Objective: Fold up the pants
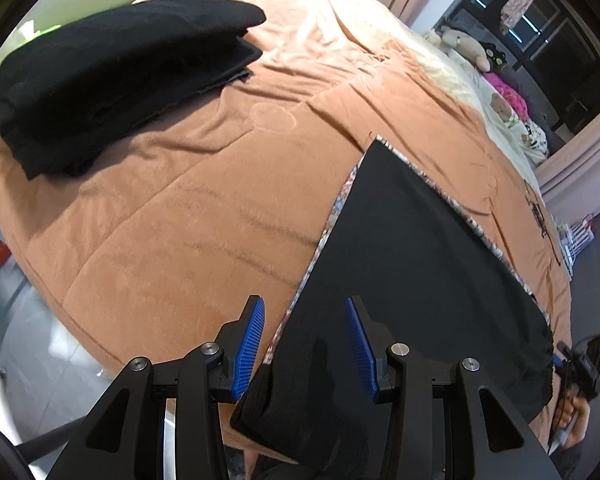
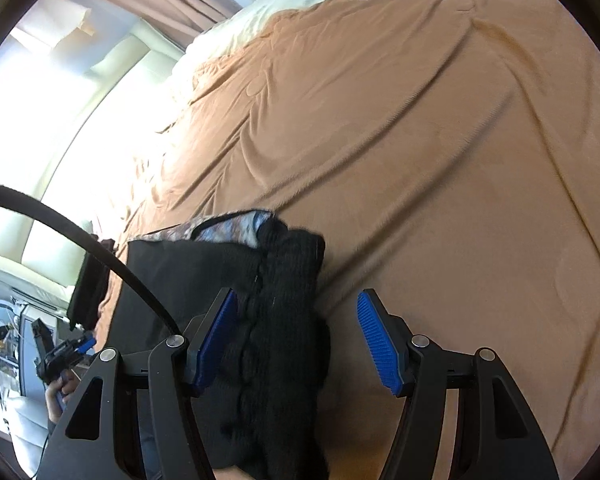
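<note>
Orange-quilted bed (image 1: 172,208) carrying black pants (image 1: 412,264) at its near edge; left tool (image 1: 305,346) and right tool (image 2: 296,344) spread, straddling opposite ends, apparently poised to grip and fold.

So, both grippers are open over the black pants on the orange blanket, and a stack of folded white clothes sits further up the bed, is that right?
Not quite: the folded stack is black, not white, as the left wrist view shows. The rest holds: the left gripper and right gripper are both open over the black pants on the orange blanket.
</note>
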`<state>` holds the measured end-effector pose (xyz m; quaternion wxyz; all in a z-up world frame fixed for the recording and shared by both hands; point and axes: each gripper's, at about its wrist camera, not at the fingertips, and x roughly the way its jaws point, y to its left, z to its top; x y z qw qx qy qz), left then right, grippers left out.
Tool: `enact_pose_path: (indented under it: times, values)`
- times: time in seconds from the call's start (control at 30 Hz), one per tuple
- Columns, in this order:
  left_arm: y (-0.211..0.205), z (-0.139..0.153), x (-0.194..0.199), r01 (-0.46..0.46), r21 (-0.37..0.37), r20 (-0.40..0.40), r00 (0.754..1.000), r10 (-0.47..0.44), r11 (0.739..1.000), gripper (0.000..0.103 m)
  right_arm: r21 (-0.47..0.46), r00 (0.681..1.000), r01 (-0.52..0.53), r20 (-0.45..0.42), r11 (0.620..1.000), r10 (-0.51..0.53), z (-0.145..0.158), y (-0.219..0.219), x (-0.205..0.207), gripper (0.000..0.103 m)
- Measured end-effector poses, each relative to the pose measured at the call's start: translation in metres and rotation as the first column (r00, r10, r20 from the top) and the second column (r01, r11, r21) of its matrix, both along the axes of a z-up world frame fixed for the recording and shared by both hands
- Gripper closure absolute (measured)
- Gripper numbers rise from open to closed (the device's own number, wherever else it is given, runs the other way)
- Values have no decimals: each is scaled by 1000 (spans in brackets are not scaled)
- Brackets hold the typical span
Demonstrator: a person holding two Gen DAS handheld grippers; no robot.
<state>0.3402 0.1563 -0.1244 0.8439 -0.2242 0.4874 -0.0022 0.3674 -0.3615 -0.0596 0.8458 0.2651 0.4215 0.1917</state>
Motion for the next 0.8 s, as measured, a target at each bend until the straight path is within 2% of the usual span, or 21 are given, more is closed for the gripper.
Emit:
enact_pose_path:
  times: [0.27, 0.3, 0.33, 0.43, 0.7, 0.8]
  values:
    - [11, -10, -31, -31, -22, -21, 999, 31, 999, 58, -28, 995, -94, -46, 995, 92, -24, 16, 40, 44]
    - [13, -11, -36, -35, -32, -23, 999, 34, 999, 58, -32, 994, -101, -42, 994, 99, -23, 17, 42, 62]
    - [14, -13, -39, -37, -39, -24, 999, 36, 999, 58, -35, 993, -110, -45, 993, 109, -24, 19, 45, 73]
    - [16, -17, -49, -46, -71, -22, 999, 45, 996, 58, -83, 996, -78, -39, 993, 75, -19, 22, 46, 89]
    - [13, -38, -63, -72, -213, -34, 997, 67, 974, 58, -205, 999, 23, -39, 979, -32, -15, 35, 37, 91]
    - [14, -40, -65, -92, -257, -6, 996, 93, 962, 58, -233, 998, 25, -42, 972, -36, -13, 40, 35, 89]
